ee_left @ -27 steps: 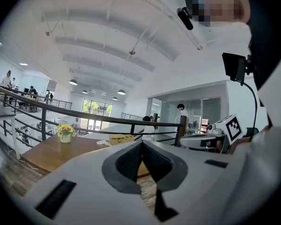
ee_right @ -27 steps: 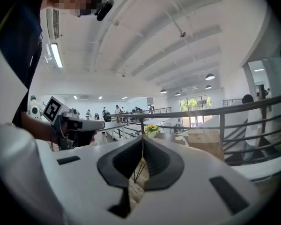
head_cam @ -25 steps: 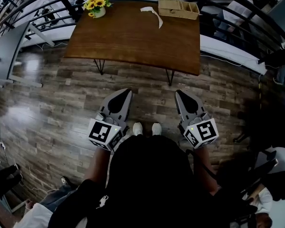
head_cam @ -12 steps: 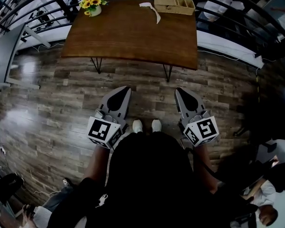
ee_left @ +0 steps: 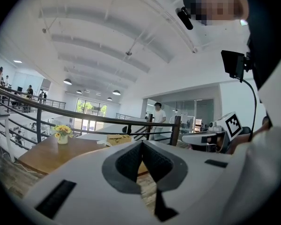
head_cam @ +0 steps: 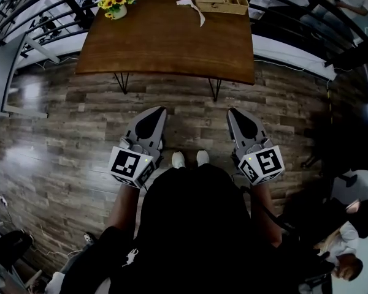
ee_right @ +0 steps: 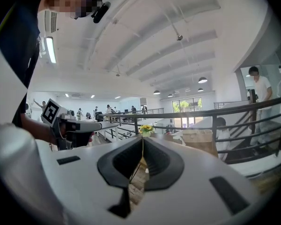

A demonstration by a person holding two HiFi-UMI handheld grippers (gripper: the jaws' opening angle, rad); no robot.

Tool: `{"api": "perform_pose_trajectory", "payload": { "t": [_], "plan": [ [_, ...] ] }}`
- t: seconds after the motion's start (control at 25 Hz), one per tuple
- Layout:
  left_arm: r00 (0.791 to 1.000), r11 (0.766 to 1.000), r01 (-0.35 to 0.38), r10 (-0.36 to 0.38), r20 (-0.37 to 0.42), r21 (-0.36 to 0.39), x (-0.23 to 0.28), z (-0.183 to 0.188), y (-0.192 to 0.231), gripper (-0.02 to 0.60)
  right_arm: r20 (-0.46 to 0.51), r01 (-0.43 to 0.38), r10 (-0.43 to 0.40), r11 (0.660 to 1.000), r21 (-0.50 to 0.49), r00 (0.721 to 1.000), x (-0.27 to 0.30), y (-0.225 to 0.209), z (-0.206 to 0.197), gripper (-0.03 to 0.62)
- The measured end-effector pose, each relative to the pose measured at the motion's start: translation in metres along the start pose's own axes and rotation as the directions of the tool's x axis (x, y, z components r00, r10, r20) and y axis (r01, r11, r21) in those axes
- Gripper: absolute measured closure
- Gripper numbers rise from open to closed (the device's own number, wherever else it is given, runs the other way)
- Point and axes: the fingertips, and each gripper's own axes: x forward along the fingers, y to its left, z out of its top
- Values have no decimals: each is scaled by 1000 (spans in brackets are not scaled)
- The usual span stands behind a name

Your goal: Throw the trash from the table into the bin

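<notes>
The head view looks steeply down from above the person onto the floor (head_cam: 61, 133), with the left gripper (head_cam: 161, 110) and right gripper (head_cam: 231, 111) close below and the desk (head_cam: 165, 41) farther off at the top. Each gripper view sits low behind its own jaws, facing roughly level toward that desk. Both share the desk, its sunflower vase (head_cam: 116, 5) and the railing (head_cam: 80, 11), and seemingly the wicker tray (head_cam: 221, 0) too.

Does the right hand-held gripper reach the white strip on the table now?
Probably not: the right hand-held gripper hangs over floor short of the table, and the strip lies at its far edge.
</notes>
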Motion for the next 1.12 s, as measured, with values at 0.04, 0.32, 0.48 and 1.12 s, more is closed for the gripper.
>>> {"api": "perform_pose_trajectory", "payload": {
  "t": [0.04,0.32,0.48,1.12],
  "plan": [
    [1000,1000,3,-3,0,-1,-1,-1,3,569,-2,3,-3,1000,0,1000,2,2,0,580],
    [1000,999,14,-13,18,-45,-14,-7,24,569,-21,19,-19,1000,-1,1000,9,21,-9,580],
    [1000,998,13,-13,8,-57,-20,-13,32,569,-25,32,-32,999,-2,999,12,24,-8,580],
    [999,998,46,-46,3,-47,-13,-16,46,569,-34,52,-52,999,-16,998,28,25,-7,580]
  ]
}}
